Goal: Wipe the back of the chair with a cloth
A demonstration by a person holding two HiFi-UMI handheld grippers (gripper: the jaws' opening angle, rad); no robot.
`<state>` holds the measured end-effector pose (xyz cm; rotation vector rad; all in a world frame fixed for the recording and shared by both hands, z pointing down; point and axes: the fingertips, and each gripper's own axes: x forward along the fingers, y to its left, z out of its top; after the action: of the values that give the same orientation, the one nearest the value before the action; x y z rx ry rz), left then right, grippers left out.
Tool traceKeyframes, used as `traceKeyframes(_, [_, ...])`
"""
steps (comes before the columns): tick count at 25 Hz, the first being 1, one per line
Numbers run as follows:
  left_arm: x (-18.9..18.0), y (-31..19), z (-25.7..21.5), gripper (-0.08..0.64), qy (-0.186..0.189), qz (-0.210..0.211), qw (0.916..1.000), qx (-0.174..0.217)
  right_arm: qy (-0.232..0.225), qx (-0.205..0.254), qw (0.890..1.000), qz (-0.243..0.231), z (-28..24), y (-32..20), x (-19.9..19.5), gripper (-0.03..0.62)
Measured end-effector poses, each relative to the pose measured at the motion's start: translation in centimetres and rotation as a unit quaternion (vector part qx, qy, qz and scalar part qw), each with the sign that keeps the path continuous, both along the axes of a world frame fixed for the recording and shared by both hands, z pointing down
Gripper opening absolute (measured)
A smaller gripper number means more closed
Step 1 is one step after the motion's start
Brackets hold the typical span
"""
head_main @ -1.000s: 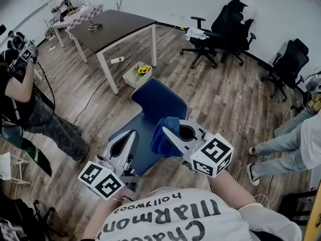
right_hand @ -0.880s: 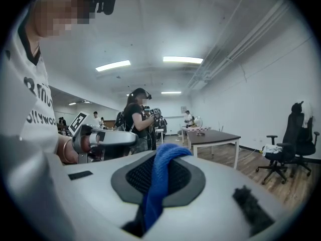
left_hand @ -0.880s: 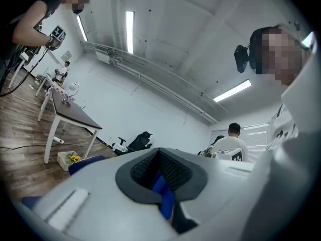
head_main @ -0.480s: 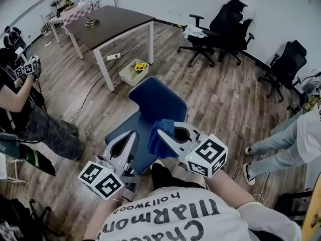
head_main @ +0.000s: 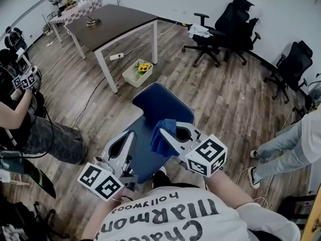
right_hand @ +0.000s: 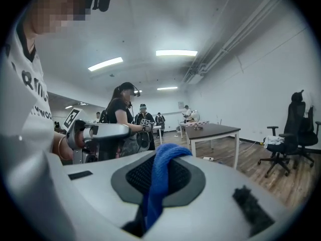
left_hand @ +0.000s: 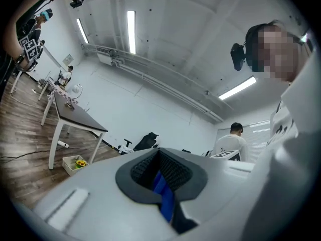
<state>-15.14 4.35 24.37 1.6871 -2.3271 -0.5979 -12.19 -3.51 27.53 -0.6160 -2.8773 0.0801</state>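
Note:
A blue chair stands just in front of me, its backrest upright beyond the seat. My right gripper hovers over the seat, just short of the backrest, shut on a bunched blue cloth. In the right gripper view the cloth rises out between the closed jaws of that gripper and hangs down. My left gripper is held above the seat's left side, shut with nothing in it. In the left gripper view, only a blue sliver shows through the gap of that gripper.
A brown table stands at the back left, with a white bin of yellow flowers and a power strip on the floor beside it. Black office chairs line the far wall. One person stands left; another person's legs show right.
Both grippers and the cloth keep almost the same place over the chair seat. My head view has shifted a little, and the person at left has lowered their hands.

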Motion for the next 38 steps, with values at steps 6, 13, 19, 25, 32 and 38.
traceKeyframes(6, [-5.4,-1.8,0.5,0.008,0.003,0.002,0.9998,-0.019,0.017,-0.02,1.0,0.003,1.7,-1.9,-5.4,0.031])
traceKeyframes(13, [-10.2,-4.7,5.1,0.008,0.037,0.012,0.9977,-0.056,0.038,-0.061,0.997,0.037,5.3,-4.6,-10.9,0.031])
traceKeyframes(19, [-13.7,-7.7,9.6,0.008,0.034,0.043,0.9945,-0.09,0.073,-0.086,0.99,0.083,10.5,-6.7,-15.4,0.032])
traceKeyframes(25, [-16.4,-9.7,12.5,0.008,0.049,0.051,0.9913,-0.111,0.095,-0.097,0.978,0.157,14.7,-9.5,-19.5,0.032])
traceKeyframes(32, [-18.4,-11.0,13.9,0.008,0.093,0.068,0.9882,-0.101,0.095,-0.086,0.956,0.265,17.4,-11.9,-23.3,0.031])
traceKeyframes(38, [-19.2,-10.7,14.6,0.008,0.089,0.081,0.9833,-0.136,0.105,-0.069,0.95,0.285,19.8,-11.7,-25.2,0.031])
